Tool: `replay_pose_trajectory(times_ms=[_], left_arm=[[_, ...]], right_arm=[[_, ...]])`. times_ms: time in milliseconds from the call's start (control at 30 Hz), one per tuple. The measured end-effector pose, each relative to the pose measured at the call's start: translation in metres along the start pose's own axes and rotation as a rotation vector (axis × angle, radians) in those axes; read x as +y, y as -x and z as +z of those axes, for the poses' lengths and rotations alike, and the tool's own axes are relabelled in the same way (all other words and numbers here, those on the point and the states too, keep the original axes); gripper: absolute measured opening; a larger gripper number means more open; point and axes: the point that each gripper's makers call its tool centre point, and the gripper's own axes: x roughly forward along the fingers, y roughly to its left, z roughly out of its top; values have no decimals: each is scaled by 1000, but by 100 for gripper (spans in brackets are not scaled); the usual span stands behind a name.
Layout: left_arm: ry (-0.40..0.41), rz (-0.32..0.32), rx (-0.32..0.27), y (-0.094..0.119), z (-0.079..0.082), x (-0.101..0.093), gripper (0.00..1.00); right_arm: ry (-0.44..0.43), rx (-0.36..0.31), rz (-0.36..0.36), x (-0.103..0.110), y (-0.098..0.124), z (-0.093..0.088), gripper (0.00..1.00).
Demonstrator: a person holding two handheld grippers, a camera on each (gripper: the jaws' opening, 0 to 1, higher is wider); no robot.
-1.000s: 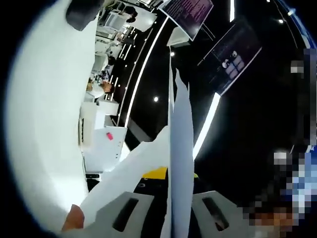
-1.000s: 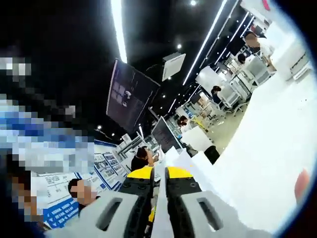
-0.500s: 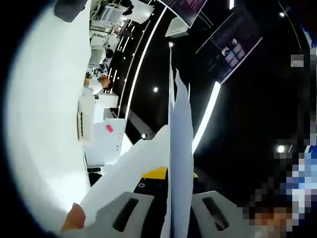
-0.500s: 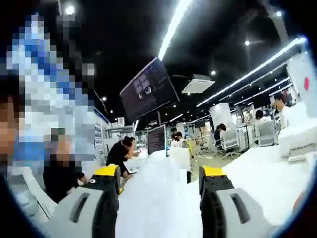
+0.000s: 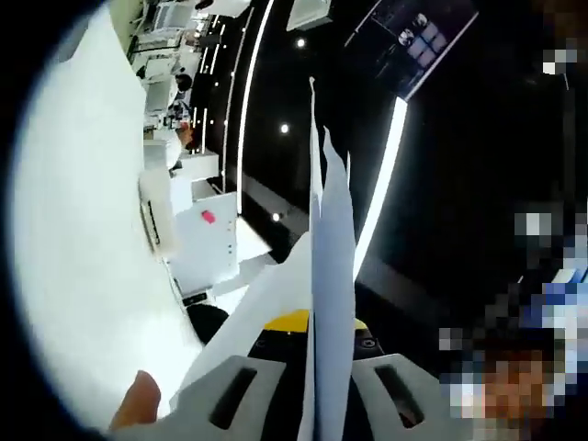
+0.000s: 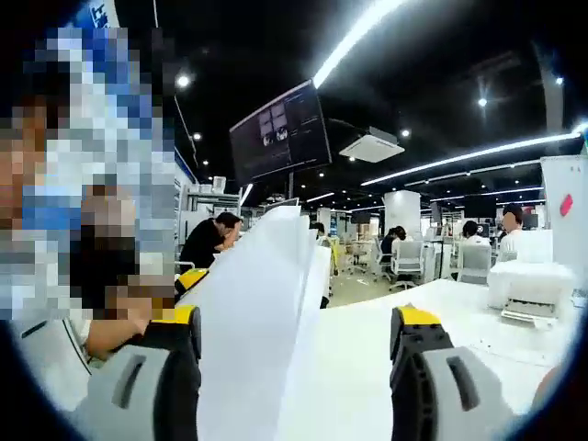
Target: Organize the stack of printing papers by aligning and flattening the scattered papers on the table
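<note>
In the left gripper view, the stack of white printing papers (image 5: 329, 239) stands edge-on, rising from between the jaws up the middle. My left gripper (image 5: 322, 335) is shut on the stack, and one sheet bows out to the left. In the right gripper view, the same papers (image 6: 262, 312) stand as a tall white slab between the jaws, closer to the left one. My right gripper (image 6: 299, 322) is wide open around them, with a clear gap on the right side. The white table (image 6: 432, 317) lies beyond.
The left gripper view is rolled, so the table (image 5: 83, 230) runs along its left side, with a fingertip (image 5: 136, 406) at the bottom left. A white printer (image 6: 531, 287) sits at the table's right. People sit at desks (image 6: 209, 243) behind, under a hanging screen (image 6: 280, 133).
My right gripper, shut on the papers a second ago, has opened wide, and its view has rolled level. The left gripper kept its hold, its view shifting slightly.
</note>
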Motion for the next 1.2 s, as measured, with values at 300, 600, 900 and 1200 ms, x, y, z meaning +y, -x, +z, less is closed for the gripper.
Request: replay_pose_trajectory(times_ms=[300,600,900,1200], left_arm=[[-214,-110,230,-47,-15,-25,6],[-392,-162,403,-62,-32,-29,6],[-652,-225,460,-90,-38,-20,6],[-712,-299,379,-78,-37,-6,6]], right_arm=[[-144,-30,99,4,0,-1,81],[-101,-34,100,3,1,-9,79],[-51,-59,139,8,4,6,64],[-7,-93,92,-4,21,15,70]])
